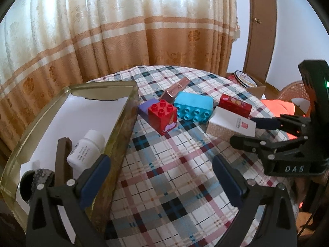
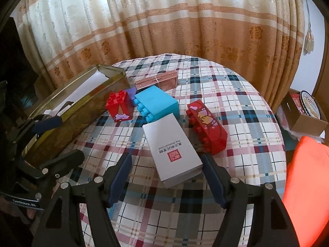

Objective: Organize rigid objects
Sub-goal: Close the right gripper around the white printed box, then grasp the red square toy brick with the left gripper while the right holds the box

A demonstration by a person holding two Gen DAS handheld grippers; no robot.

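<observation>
Round table w/ plaid cloth, curtain behind. Gold tin sits at the table's left edge, lid off, white paper liner inside. In it: white bottle, a brown strip and a dark round thing at the near corner, too blurred to ID.

Left gripper is released, nothing between its jaws; its left finger overlaps the tin's near wall, contact unclear.

Mid-table cluster, just right of the tin: small red block touching a purple block; blue block beside them, on its side; pink case behind, toward the far edge. Big red block lies nearer the right edge.

White box lies flat toward the near edge, between the blue and big red blocks. Right gripper straddles the box's near end, jaws spread, pads not pressing it.

Off the table on the right: orange cloth, cardboard box.
</observation>
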